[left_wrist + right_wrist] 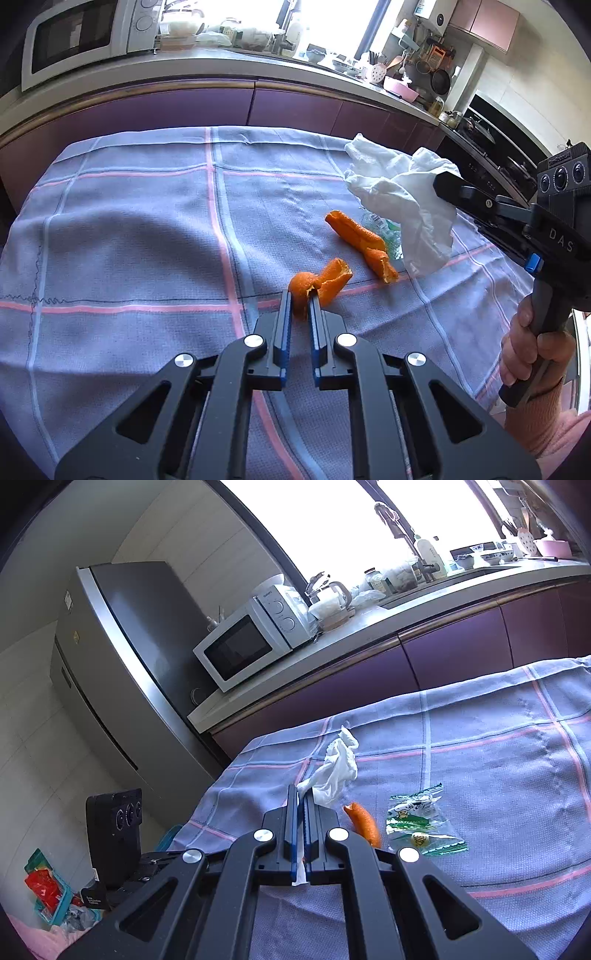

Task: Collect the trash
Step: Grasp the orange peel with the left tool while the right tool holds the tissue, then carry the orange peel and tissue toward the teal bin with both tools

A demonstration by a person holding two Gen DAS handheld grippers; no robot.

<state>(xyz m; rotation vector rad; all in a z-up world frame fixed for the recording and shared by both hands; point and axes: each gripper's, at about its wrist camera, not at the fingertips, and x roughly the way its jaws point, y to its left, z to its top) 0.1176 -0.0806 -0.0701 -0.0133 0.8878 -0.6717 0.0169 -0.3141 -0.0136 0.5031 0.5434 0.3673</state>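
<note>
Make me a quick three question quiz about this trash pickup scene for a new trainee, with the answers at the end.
1. What does the left gripper hold?
2. True or false: the right gripper is empty.
3. Which trash is still lying loose on the checked cloth? A) a can B) the long orange peel and the clear snack wrapper C) a bottle

Key
1. The curled orange peel, pinched between its fingers.
2. False: it is shut on the white tissue.
3. B
</note>
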